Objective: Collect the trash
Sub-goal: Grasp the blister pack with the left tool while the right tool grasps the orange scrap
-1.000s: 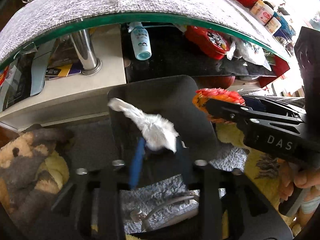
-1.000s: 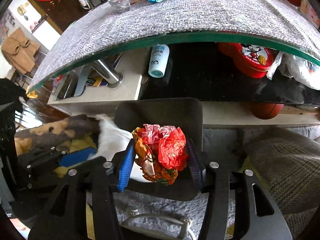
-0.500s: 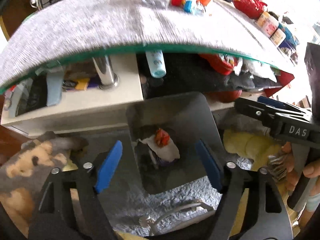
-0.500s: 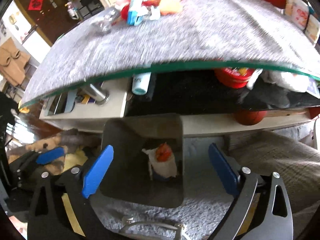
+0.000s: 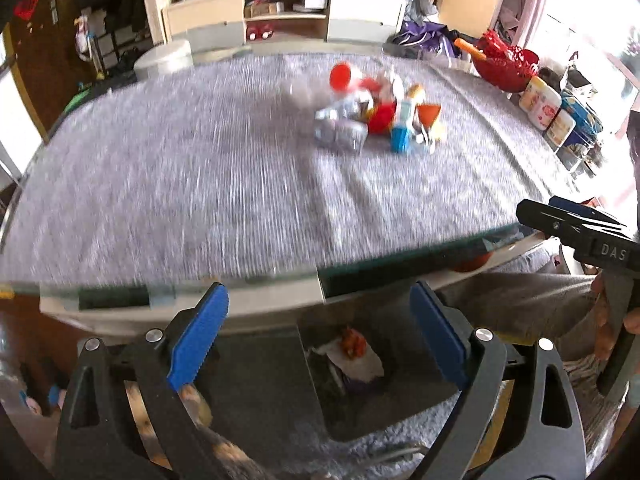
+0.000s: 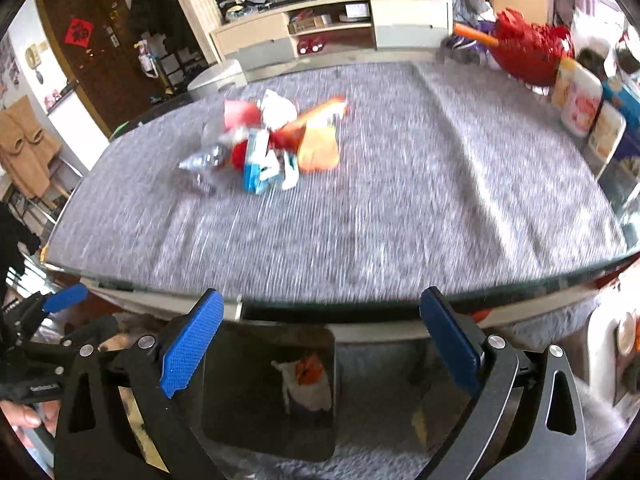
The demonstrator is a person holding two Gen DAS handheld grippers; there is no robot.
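Both our grippers, left (image 5: 318, 334) and right (image 6: 320, 336), wide, empty; risk: blurred trash pile (image 6: 264, 144) scatters if we grab carelessly.

The left gripper (image 5: 318, 336) has 2 black fingers (image 5: 452, 346) faced with blue ribbed pads, silver screw heads and triangular cut-outs in its black frame. The right gripper (image 6: 320, 340) is built the same: blue textured pads (image 6: 192, 344), black arms, round silver screws. Seen from the left wrist, its black body carries white "DAS" lettering. Bare-skinned fingers (image 6: 24, 416) wrap each handle.
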